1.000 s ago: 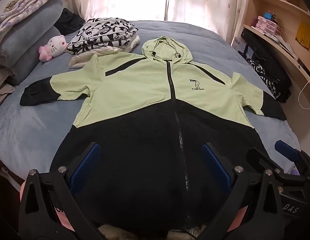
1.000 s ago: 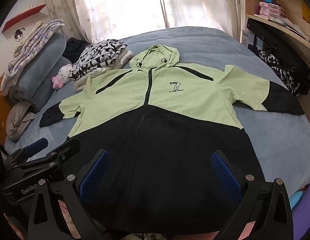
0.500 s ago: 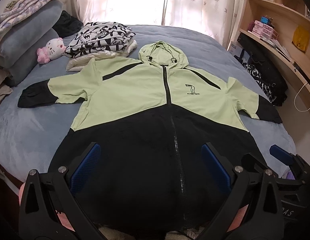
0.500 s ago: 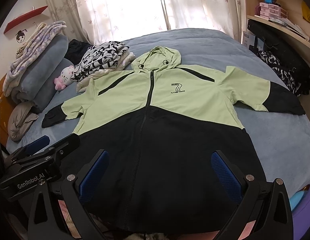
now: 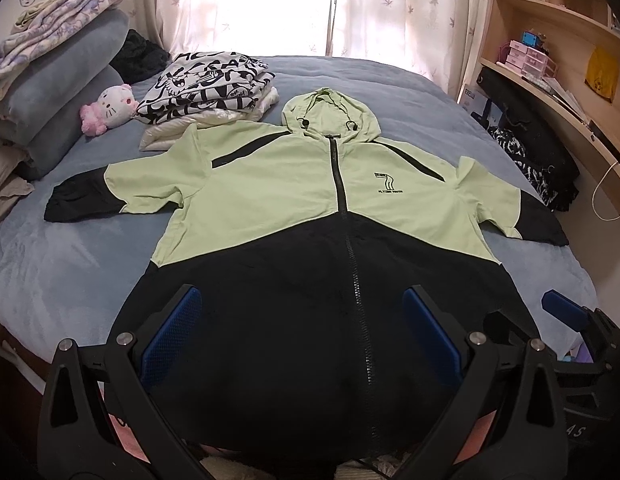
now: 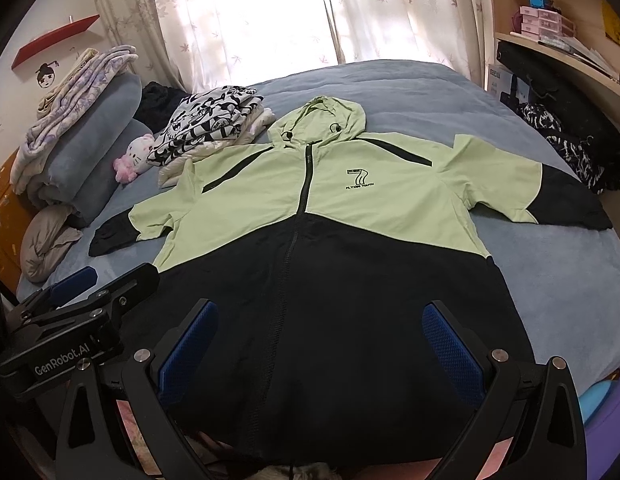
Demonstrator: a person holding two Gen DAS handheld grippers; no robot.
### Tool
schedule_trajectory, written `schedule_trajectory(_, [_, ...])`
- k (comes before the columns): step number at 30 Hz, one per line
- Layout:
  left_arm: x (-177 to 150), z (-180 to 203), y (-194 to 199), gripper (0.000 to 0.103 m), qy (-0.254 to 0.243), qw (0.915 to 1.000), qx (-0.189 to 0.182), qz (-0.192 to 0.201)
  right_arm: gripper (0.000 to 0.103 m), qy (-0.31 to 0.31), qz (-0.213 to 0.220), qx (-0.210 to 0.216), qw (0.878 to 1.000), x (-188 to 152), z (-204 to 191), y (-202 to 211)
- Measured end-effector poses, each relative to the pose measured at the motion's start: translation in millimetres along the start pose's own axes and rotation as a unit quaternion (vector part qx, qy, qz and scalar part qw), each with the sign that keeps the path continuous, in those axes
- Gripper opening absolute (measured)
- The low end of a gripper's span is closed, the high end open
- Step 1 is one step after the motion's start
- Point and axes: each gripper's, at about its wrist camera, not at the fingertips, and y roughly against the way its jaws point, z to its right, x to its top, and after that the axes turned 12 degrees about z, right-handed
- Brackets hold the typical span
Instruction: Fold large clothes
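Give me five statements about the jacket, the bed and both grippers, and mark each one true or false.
1. The jacket lies spread flat on the bed, zipped shut. True.
2. The left gripper is clamped on the hem. False: it is open, holding nothing.
3. The right gripper is open. True.
4. The plush toy sits on the jacket's hood. False: it lies apart, beside the pillows.
5. Both sleeves are folded across the chest. False: both lie stretched outward.
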Motion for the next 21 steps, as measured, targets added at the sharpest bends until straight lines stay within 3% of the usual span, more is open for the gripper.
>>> schedule_trajectory(21, [-1.5, 2.8, -6.0, 0.099, -0.005, 1.0, 0.004, -0.002, 0.103, -0.005, -0.008, 0.0, 1.0, -0.9, 3.6, -5.2])
